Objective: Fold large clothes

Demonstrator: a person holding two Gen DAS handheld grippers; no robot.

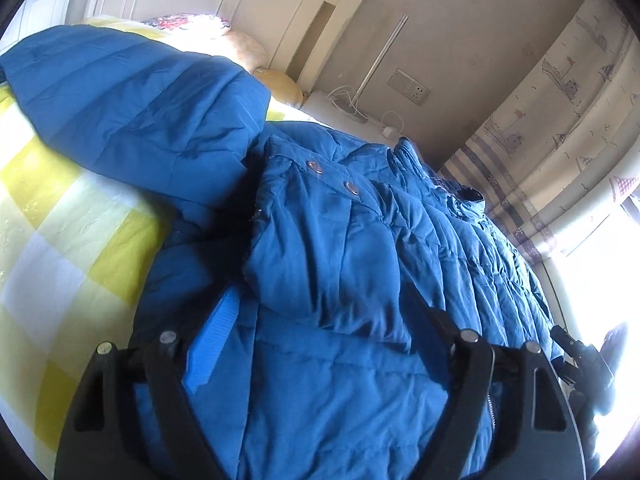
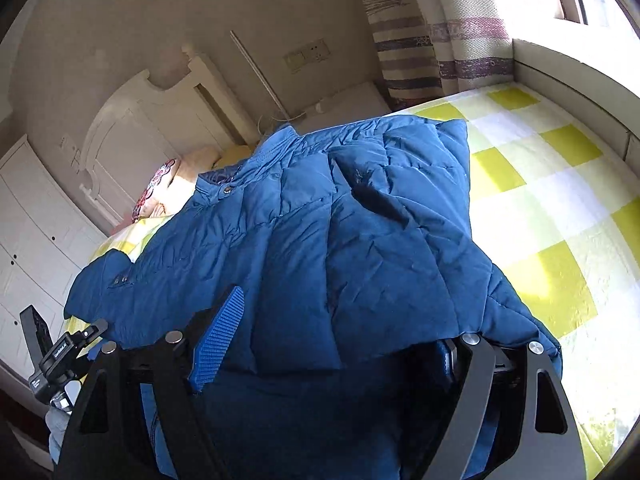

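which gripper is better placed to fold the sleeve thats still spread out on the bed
Left. The outstretched sleeve lies just left of the left gripper; the right gripper faces the side already folded over.

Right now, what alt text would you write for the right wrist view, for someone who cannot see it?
A puffy blue jacket lies spread on a yellow-and-white checked bedspread, with the right gripper straddling its near edge. Behind are a white headboard and striped curtain.
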